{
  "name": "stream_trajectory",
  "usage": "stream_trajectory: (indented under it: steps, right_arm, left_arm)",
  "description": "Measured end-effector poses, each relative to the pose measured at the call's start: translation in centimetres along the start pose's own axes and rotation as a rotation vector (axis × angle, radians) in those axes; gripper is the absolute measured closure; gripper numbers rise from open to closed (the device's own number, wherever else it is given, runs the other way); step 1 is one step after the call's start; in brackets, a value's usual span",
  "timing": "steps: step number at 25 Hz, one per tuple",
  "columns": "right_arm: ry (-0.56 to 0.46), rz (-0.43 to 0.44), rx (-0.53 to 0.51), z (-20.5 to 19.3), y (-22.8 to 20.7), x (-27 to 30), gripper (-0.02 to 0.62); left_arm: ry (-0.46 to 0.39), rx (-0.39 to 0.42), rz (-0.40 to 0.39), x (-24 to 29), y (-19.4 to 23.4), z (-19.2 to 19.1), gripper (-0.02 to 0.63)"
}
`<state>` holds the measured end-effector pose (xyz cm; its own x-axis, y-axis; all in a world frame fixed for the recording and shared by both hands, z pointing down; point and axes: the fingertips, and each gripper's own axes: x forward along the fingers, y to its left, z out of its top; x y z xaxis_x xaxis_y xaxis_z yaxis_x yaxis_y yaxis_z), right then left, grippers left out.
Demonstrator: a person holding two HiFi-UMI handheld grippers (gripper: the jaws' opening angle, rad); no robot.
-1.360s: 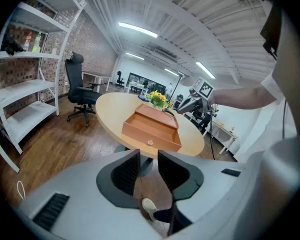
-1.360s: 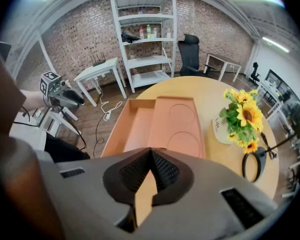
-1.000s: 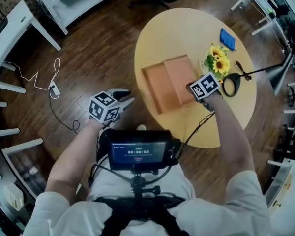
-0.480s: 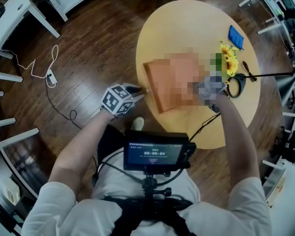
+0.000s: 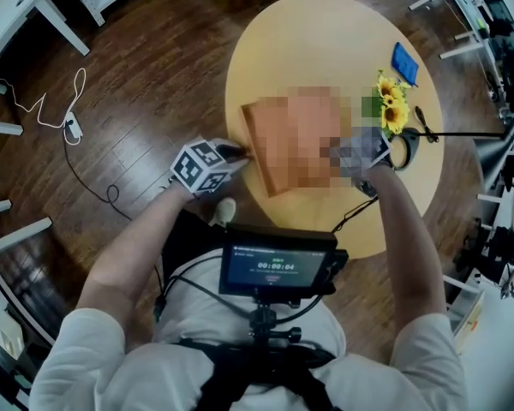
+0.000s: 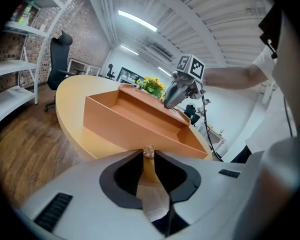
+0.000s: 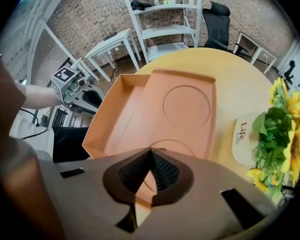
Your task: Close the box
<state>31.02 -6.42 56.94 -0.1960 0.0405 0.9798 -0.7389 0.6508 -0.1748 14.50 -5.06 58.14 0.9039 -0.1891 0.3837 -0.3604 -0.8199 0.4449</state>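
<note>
An orange cardboard box (image 5: 253, 135) lies open on the round wooden table (image 5: 325, 41), partly under a mosaic patch. Its tray (image 7: 115, 119) is on the left, and the lid (image 7: 185, 109), embossed with circles, lies flat beside it. My right gripper (image 7: 151, 151) is shut with nothing in it, its tips over the lid's near edge; from the left gripper view, the right gripper (image 6: 168, 103) shows at the box's far wall (image 6: 155, 101). My left gripper (image 6: 149, 151) is shut and empty, just short of the tray's near wall (image 6: 130, 126) at the table's edge (image 5: 238, 153).
Sunflowers (image 5: 392, 101) in a white pot (image 7: 245, 134) stand right of the lid. A blue item (image 5: 404, 62) and a black ring-shaped tool (image 5: 404, 151) lie further right. White shelves (image 7: 165, 19), an office chair (image 7: 220, 24) and a floor cable (image 5: 68, 127) surround the table.
My left gripper has moved right, from over the floor up to the box's left side. The right gripper has stayed at the lid.
</note>
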Motion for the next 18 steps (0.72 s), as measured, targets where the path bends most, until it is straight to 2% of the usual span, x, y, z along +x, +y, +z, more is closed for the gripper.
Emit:
stream_trajectory:
  steps: [18]
  right_arm:
    - [-0.031, 0.048, 0.016, 0.2, 0.1, 0.1, 0.592]
  left_arm:
    - [-0.025, 0.003, -0.040, 1.5, -0.3, 1.3, 0.551]
